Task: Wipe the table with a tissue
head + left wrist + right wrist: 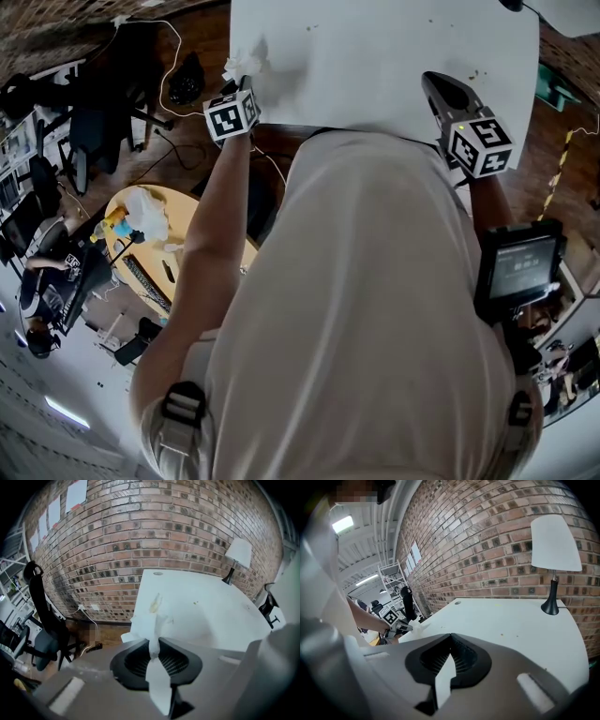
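Observation:
A crumpled white tissue (246,64) lies over the near left corner of the white table (375,56). My left gripper (246,84) is shut on it, just past the table's front edge. In the left gripper view the tissue (151,629) sticks up between the pinched jaws of the left gripper (153,643) and bears a yellowish smear near its top. My right gripper (431,81) hovers over the table's near right part. In the right gripper view its jaws (450,639) meet with nothing between them. Small crumbs (196,603) dot the table top (211,620).
A white-shaded lamp (555,550) stands at the table's far end by the brick wall (154,536). Left of the table are an office chair (42,634), floor cables (173,84) and a round wooden table (178,220) with clutter. A small screen (517,262) hangs at the right.

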### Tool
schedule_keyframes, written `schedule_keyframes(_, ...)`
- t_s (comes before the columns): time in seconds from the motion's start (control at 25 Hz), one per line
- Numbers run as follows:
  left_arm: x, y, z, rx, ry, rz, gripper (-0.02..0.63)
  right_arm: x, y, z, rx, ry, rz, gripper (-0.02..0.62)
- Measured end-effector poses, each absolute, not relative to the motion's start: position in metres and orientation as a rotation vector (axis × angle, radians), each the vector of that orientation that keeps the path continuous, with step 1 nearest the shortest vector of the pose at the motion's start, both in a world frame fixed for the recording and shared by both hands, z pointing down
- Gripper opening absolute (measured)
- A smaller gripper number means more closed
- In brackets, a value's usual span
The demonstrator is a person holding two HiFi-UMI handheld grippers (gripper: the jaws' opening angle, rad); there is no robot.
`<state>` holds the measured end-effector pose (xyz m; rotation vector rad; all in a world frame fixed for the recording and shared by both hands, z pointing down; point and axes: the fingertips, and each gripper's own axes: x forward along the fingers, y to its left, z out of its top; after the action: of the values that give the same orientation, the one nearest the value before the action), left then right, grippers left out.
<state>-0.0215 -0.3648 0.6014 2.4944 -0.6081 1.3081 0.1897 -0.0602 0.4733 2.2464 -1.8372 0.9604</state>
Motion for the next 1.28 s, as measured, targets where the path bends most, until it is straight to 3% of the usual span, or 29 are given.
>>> schedule_keyframes(1.28,0.088,-0.343,0.591,2.375,-0.518,1.111,0.055,0.209,-0.052,0.468,2.357,-1.82,1.004,0.008)
